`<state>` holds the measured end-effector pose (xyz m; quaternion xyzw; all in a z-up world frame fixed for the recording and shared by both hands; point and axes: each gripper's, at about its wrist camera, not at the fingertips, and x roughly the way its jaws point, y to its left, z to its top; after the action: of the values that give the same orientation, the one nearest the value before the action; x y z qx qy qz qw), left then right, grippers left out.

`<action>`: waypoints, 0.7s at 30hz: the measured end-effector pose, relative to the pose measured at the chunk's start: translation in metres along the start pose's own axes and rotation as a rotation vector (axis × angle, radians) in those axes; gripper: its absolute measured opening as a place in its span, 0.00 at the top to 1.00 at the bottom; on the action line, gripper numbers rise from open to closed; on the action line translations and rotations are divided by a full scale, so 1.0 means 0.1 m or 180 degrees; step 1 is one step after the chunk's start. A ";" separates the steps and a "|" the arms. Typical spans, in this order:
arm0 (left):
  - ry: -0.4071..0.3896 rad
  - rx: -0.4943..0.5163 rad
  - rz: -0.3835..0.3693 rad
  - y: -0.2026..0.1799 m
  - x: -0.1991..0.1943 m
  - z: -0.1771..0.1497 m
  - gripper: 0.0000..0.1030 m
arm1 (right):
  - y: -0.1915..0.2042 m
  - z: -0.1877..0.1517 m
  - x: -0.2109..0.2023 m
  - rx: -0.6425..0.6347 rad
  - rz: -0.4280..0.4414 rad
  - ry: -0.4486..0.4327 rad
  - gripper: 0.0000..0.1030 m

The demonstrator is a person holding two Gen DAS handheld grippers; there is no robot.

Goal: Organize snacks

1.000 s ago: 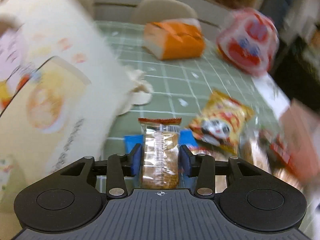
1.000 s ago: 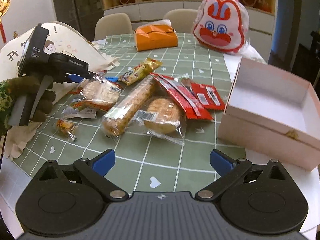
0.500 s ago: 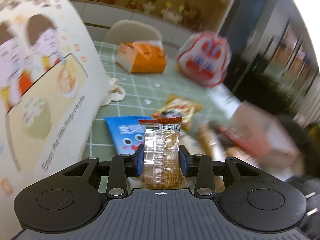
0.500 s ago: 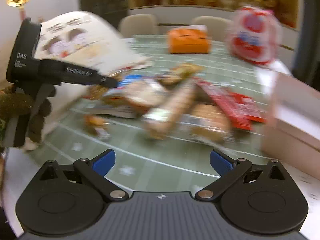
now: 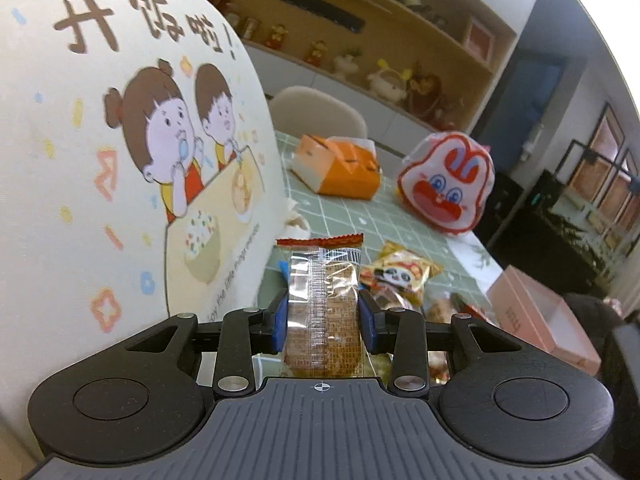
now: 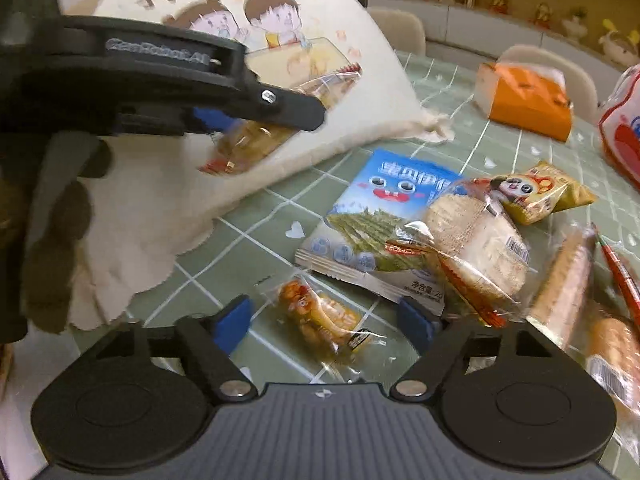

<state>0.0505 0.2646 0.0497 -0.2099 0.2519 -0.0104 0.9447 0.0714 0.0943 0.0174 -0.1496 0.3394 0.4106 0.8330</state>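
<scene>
The right gripper [image 6: 324, 316] has dropped low since a second ago, jaws wide around a small crinkly snack packet [image 6: 320, 316] on the table. Only its view shows that. The left gripper [image 5: 322, 316] clamps a clear-wrapped wafer [image 5: 322, 304] beside the cloth bag [image 5: 100, 160].
</scene>
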 end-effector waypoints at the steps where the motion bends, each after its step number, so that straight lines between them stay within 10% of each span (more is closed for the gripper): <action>1: 0.0025 0.0007 -0.0023 0.01 0.01 0.00 0.61 | 0.01 0.01 0.00 -0.0019 -0.0014 0.0007 0.46; 2: 0.0041 0.0023 -0.0042 0.00 0.01 -0.01 0.61 | 0.03 0.01 -0.04 -0.0054 -0.0009 0.0027 0.63; 8: 0.0105 0.0097 -0.0223 -0.05 0.01 -0.07 0.61 | 0.03 -0.29 -0.58 -0.0003 0.0026 0.0050 0.80; 16: 0.0450 0.0551 -0.0812 -0.65 0.10 -0.29 0.61 | -0.55 -1.07 -1.67 0.0681 -0.0590 -0.0245 0.81; 21: 0.1111 0.0783 -0.1471 -1.48 0.12 -0.46 0.61 | -0.88 -1.38 -2.26 0.1003 -0.0891 -0.0394 0.81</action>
<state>0.0519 0.1100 0.0672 -0.1409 0.3526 -0.2910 0.8781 -0.0182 -0.1646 0.0703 -0.0378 0.3234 0.2412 0.9142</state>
